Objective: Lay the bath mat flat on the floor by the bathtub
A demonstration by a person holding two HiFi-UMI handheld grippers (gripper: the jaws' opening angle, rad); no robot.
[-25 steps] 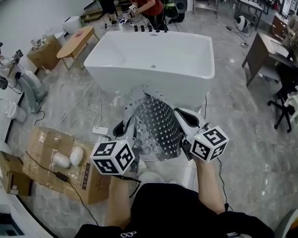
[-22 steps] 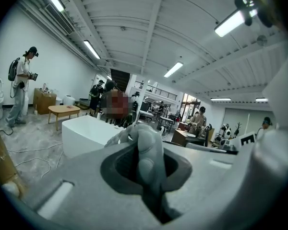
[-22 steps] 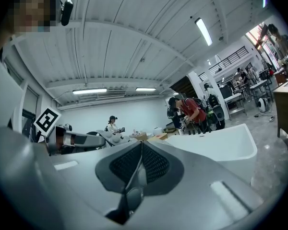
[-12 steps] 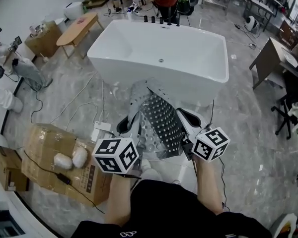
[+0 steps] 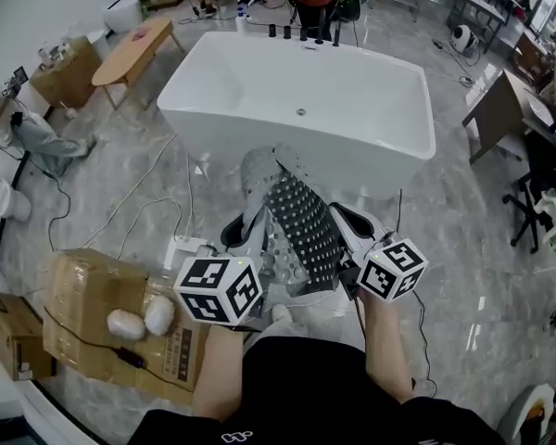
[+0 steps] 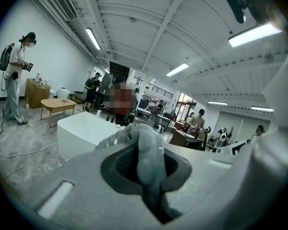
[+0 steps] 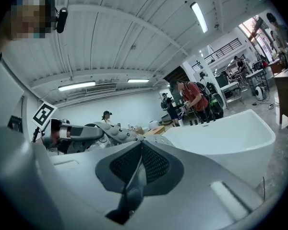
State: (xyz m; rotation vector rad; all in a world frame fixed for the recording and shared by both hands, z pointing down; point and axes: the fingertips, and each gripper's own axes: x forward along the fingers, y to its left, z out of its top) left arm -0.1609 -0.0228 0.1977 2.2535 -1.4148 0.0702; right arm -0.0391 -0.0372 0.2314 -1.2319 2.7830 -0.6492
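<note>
A grey bath mat (image 5: pixel 292 225) with rows of suction cups hangs folded and crumpled between my two grippers, above the floor in front of the white bathtub (image 5: pixel 301 109). My left gripper (image 5: pixel 246 248) is shut on the mat's left edge, whose grey fold (image 6: pixel 146 162) fills its jaws. My right gripper (image 5: pixel 345 241) is shut on the right edge; a thin dark fold of mat (image 7: pixel 137 176) sits pinched between its jaws. Both jaw sets point upward, toward the ceiling. The bathtub also shows in the left gripper view (image 6: pixel 81 131) and the right gripper view (image 7: pixel 225 133).
Flattened cardboard boxes (image 5: pixel 102 318) with two white bundles lie on the floor at left, by a white power strip (image 5: pixel 187 247) and cables. A wooden table (image 5: pixel 134 49) stands far left, a desk (image 5: pixel 510 109) and chair at right. People stand beyond the tub.
The view has shifted slightly closer to the tub. The mat stays gripped by both grippers in the same crumpled shape, nearly unmoved.
</note>
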